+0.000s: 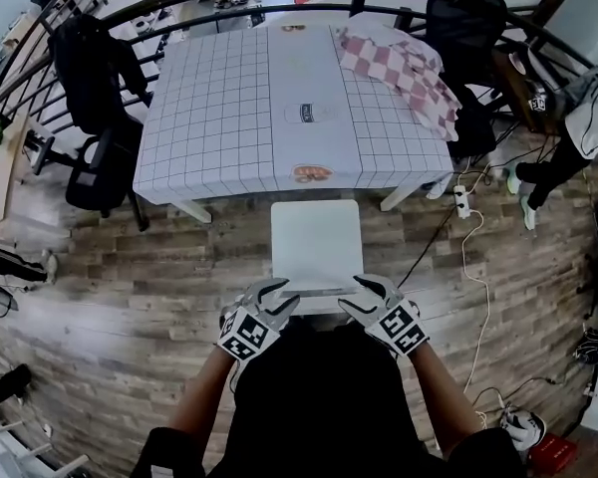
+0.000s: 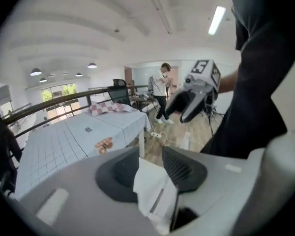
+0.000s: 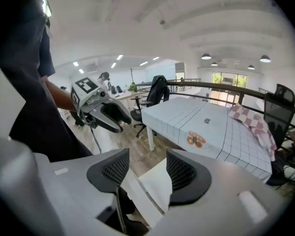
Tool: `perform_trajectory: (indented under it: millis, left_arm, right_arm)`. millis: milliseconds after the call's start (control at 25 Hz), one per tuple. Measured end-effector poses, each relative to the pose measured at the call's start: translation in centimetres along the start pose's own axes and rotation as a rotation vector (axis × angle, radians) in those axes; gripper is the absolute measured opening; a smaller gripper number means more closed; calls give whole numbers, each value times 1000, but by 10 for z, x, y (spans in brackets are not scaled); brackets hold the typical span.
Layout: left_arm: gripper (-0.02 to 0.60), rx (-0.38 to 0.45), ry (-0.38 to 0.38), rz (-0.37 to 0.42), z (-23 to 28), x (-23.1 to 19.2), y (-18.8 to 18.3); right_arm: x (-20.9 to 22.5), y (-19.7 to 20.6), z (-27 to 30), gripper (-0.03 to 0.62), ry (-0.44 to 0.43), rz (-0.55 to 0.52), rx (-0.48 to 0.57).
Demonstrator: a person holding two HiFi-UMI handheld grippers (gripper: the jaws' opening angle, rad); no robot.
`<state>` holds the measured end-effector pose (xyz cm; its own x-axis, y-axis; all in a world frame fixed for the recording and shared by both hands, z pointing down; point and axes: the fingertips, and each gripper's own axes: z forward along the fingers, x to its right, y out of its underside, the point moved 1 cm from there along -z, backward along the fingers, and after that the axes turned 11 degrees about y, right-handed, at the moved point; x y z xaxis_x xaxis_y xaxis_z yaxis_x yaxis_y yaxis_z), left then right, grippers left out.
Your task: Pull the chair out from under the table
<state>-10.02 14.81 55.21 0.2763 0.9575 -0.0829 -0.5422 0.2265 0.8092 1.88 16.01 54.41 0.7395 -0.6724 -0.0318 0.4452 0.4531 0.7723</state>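
Head view shows the white chair (image 1: pixel 317 242) on the wooden floor between you and the surface (image 1: pixel 229 98). Its whole seat is in sight, and the front edge lies near the hanging edge of the cloth, not tucked beneath it. From that, the pull-out looks largely done.

The chair looks like a stiff moulded piece that will not flex or crumple. It is probably light enough to slide on the planks with a level pull. Its smooth white finish may be slippery under the pads, so pinch it squarely. The best hold seems to be the narrow top edge of the backrest (image 1: pixel 319 292) on the side nearest you. Put one grip either side of the middle so the chair comes straight and does not swivel. Pull low and level, because tipping the back toward you could lift the front legs.

Your left hand-held gripper (image 1: pixel 277 299) is spread wide and pinches nothing. In the left gripper view the chair (image 2: pixel 150 186) shows in the gap, beyond the pads. Your right hand-held gripper (image 1: pixel 364 297) is spread just as wide and is also empty. Both sit just over the backrest edge.
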Motion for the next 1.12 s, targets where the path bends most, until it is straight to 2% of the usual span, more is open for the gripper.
perform_trajectory:
  millis: [160,280,400,560,680,760,920,1080,1120]
  left_arm:
    - [141,261,-176,-98,-40,-32,-50]
    - [137,342,-272,-96,-65,-50,-69]
    - [137,379,-289,-74,-81,-54,-84]
    - [137,459,-307,-94,-106,-51,-100]
    - [135,535,-361,-102,-125,-51,-114]
    - [112,562,-393,-98,-134,-52,-119]
    - [112,570,-366,-87,-137,-51,-128]
    - [109,594,-337,-68,-139,-44,-138]
    - [92,604,-329,-66,-139,-43,-141]
  right_arm:
    - [13,-46,-7,215,90,69,179]
    - [5,-75,-2,215,103,55,246]
    - [-8,-98,1,216,72,39,271]
    - [-21,-126,-8,216,63,46,331]
    - [-24,-147,-17,215,77,23,364]
    - [-25,-159,-20,216,83,12,376]
    - [-20,-179,-33,218,133,68,435]
    - [-15,-187,-42,217,170,68,467]
    - [-15,-188,-43,215,174,69,474]
